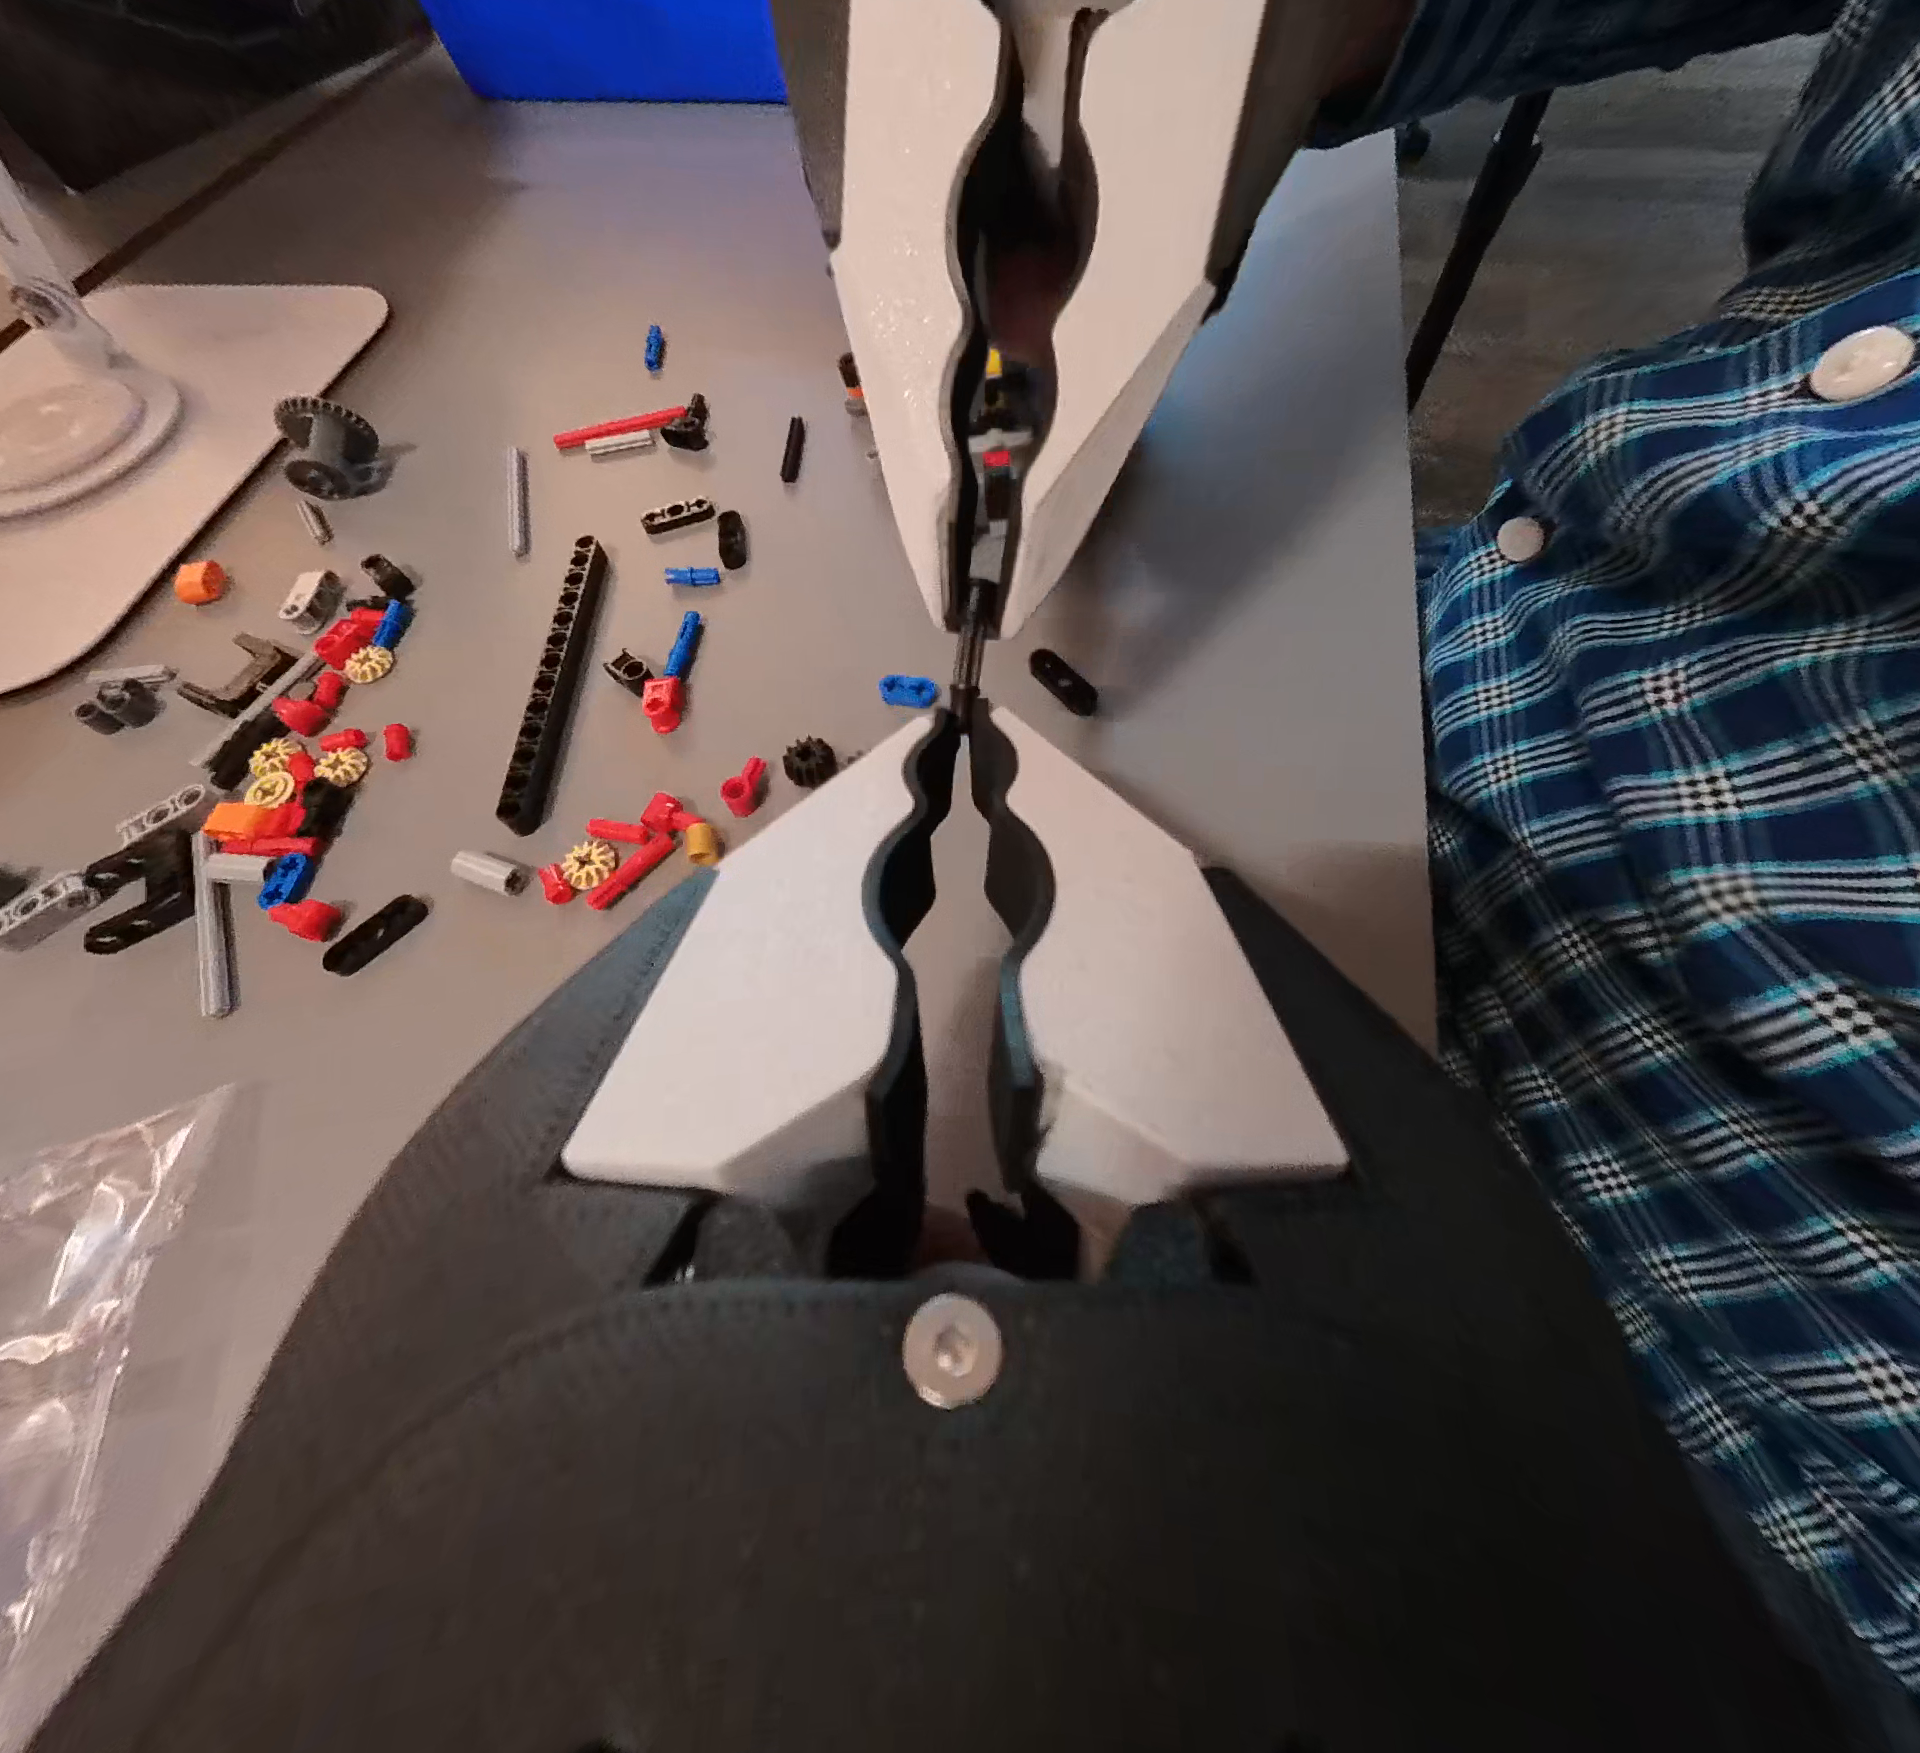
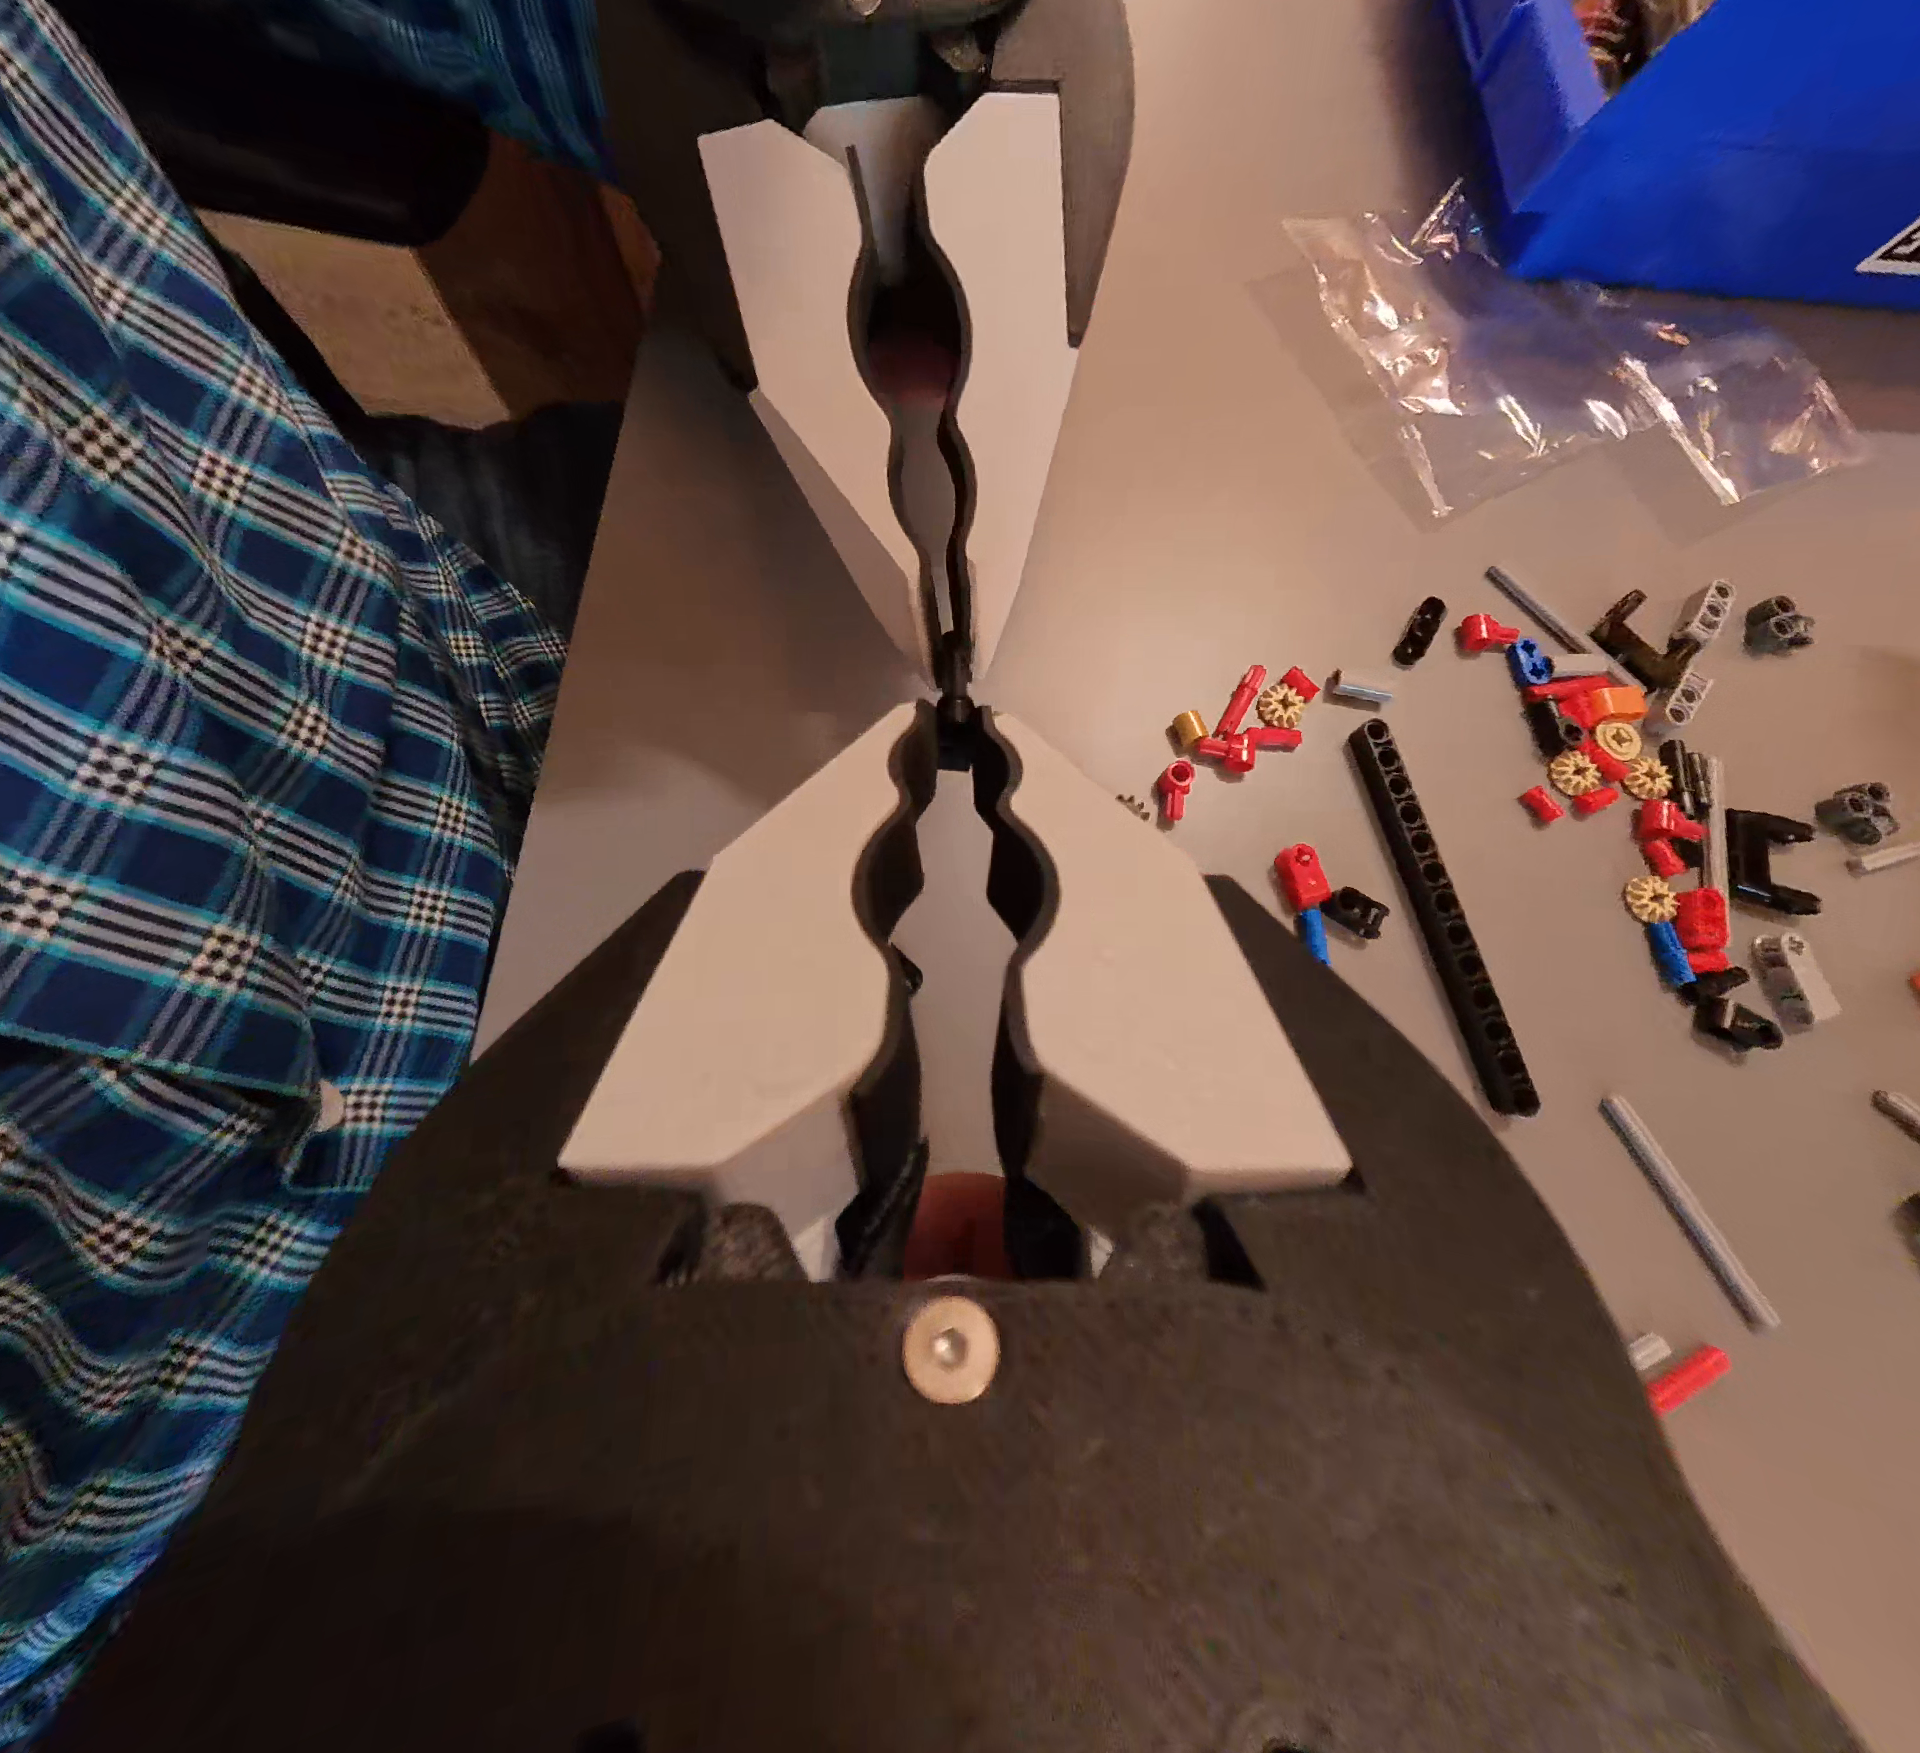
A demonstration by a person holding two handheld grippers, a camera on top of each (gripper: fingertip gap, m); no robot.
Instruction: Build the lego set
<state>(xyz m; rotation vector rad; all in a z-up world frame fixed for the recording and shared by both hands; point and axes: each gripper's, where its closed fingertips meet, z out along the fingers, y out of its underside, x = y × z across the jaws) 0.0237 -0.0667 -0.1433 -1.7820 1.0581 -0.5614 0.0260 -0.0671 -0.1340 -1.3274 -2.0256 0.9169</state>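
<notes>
Two hand-held grippers meet tip to tip above a grey bench point(image 1: 623, 228). The left gripper point(image 1: 964, 735) points forward, its fingers nearly closed on one end of a thin black axle point(image 1: 968, 659). The right gripper point(image 2: 956, 735) faces it from the opposite side, clamped on a small multicoloured lego assembly point(image 1: 995, 467) that the axle joins. Loose lego pieces, among them a long black beam point(image 1: 553, 687), lie scattered on the bench beside the grippers. A person's plaid sleeve point(image 1: 1662, 768) sits close by.

Soft, even indoor light; the right wrist view is warmer. Fisheye bending at the edges, glare on the plastic bag point(image 2: 1558, 363), plaid shirt point(image 2: 208, 664) slightly blurred.
</notes>
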